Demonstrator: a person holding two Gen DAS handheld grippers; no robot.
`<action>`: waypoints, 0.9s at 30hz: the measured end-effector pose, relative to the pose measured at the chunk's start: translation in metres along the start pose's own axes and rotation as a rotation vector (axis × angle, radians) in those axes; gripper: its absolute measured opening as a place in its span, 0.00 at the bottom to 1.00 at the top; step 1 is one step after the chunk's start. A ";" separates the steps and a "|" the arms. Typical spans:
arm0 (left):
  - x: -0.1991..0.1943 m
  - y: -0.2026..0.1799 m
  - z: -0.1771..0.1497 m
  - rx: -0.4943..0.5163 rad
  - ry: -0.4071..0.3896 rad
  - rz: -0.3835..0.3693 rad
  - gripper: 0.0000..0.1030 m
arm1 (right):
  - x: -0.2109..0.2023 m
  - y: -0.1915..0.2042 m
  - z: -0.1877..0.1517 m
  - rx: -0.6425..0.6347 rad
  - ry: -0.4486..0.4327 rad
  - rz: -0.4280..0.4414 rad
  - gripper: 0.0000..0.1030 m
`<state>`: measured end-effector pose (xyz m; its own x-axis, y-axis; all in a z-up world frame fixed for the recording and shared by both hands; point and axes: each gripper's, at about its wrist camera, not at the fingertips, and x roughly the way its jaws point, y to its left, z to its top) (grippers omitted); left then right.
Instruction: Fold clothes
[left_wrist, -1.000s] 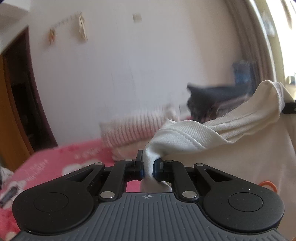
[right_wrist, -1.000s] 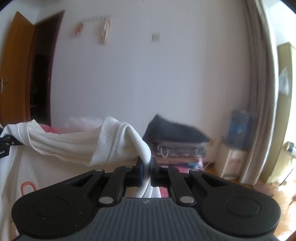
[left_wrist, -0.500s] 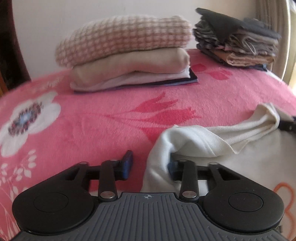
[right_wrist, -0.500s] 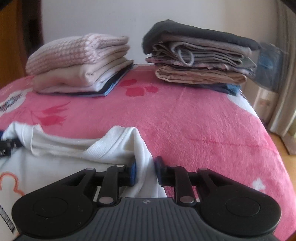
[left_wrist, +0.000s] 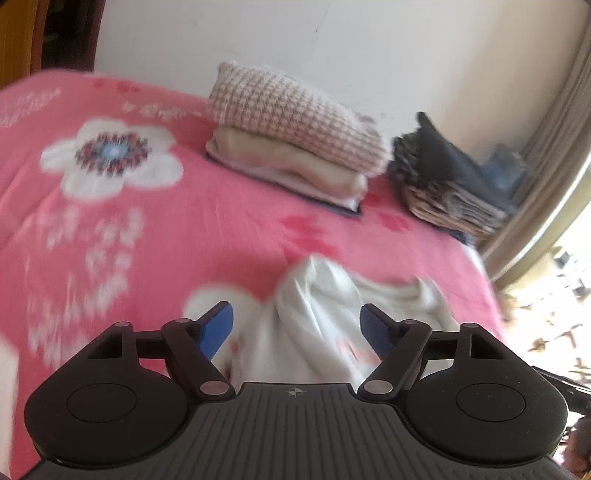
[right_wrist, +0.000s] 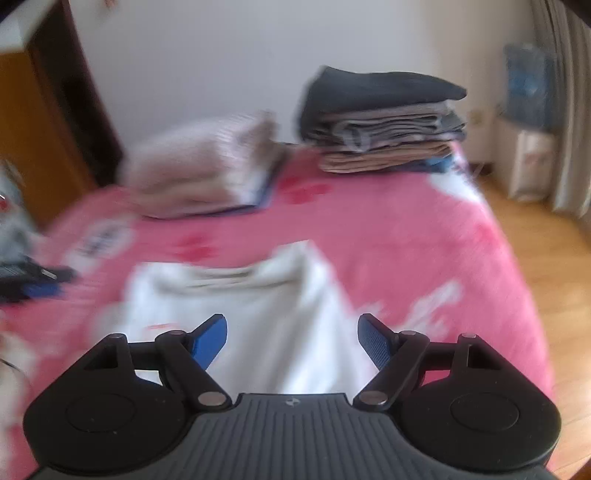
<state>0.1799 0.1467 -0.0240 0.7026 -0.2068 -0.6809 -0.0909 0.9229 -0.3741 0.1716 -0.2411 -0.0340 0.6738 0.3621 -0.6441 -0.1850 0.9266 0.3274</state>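
Observation:
A white T-shirt (left_wrist: 317, 317) lies crumpled on the pink flowered bedspread (left_wrist: 155, 229). My left gripper (left_wrist: 297, 325) is open, its blue-padded jaws spread wide above the shirt's left shoulder, holding nothing. In the right wrist view the shirt (right_wrist: 266, 306) lies flatter, collar toward the far side. My right gripper (right_wrist: 291, 332) is open too, above the shirt's near part, empty. Both views are motion-blurred.
A folded stack topped by a pink checked knit (left_wrist: 295, 136) and a stack topped by a dark garment (right_wrist: 380, 122) sit at the far side of the bed by the wall. Wooden floor (right_wrist: 546, 258) lies to the right, a door (right_wrist: 33, 136) to the left.
Both grippers held the shirt up, lowered it onto the bed, then opened and let it go. They have since drawn back and risen above it.

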 end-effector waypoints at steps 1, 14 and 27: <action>-0.011 0.003 -0.016 -0.019 0.007 -0.001 0.81 | -0.016 0.006 -0.009 0.017 0.002 0.040 0.82; -0.069 -0.019 -0.177 -0.016 0.185 -0.156 0.73 | -0.090 0.038 -0.170 0.382 0.077 0.145 0.44; -0.028 -0.068 -0.210 0.227 0.254 -0.040 0.53 | -0.066 -0.024 -0.195 0.753 -0.015 0.208 0.33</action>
<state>0.0180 0.0214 -0.1121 0.5013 -0.2924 -0.8143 0.1124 0.9552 -0.2738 -0.0081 -0.2672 -0.1342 0.6888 0.5148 -0.5104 0.2234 0.5191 0.8250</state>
